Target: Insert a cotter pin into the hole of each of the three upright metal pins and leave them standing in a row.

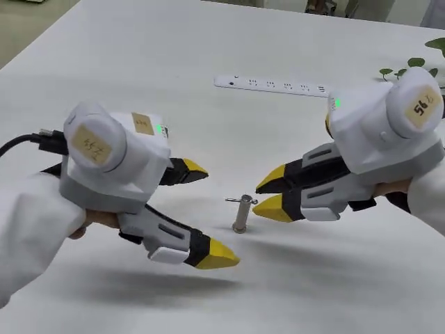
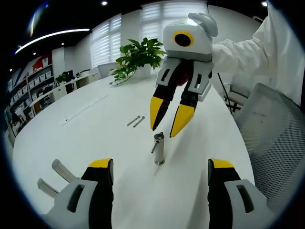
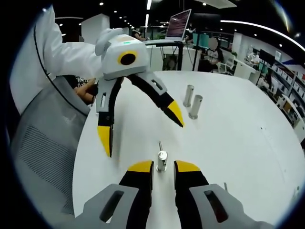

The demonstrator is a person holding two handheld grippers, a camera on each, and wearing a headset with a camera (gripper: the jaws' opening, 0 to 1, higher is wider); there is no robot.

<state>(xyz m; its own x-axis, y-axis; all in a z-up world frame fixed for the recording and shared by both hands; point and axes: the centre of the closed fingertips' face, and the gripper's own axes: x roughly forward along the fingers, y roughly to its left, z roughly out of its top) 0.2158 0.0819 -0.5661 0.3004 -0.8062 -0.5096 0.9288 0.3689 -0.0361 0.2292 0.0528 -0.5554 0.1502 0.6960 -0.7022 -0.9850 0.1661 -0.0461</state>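
Observation:
A short upright metal pin [image 1: 240, 217] stands on the white table [image 1: 139, 62], with a thin cotter pin [image 1: 238, 200] through its top. My right gripper [image 1: 259, 199] is open a little, its yellow tips just right of the cotter pin and apart from it. The left gripper [image 1: 208, 212] is open wide to the left of the pin, holding nothing. In the left gripper view the metal pin [image 2: 158, 151] stands ahead of that gripper [image 2: 161, 167], with the right gripper [image 2: 163, 130] hovering behind it. Seen from the right gripper [image 3: 164, 168], the metal pin [image 3: 162, 162] is just beyond the tips.
Two more upright metal pins [image 3: 192, 101] stand further off on the table. Two loose cotter pins [image 2: 136, 120] lie beyond the working spot. A white power strip [image 1: 271, 85] lies at the far side, a potted plant [image 2: 138, 55] behind it. A mesh chair [image 2: 271, 138] stands beside the table.

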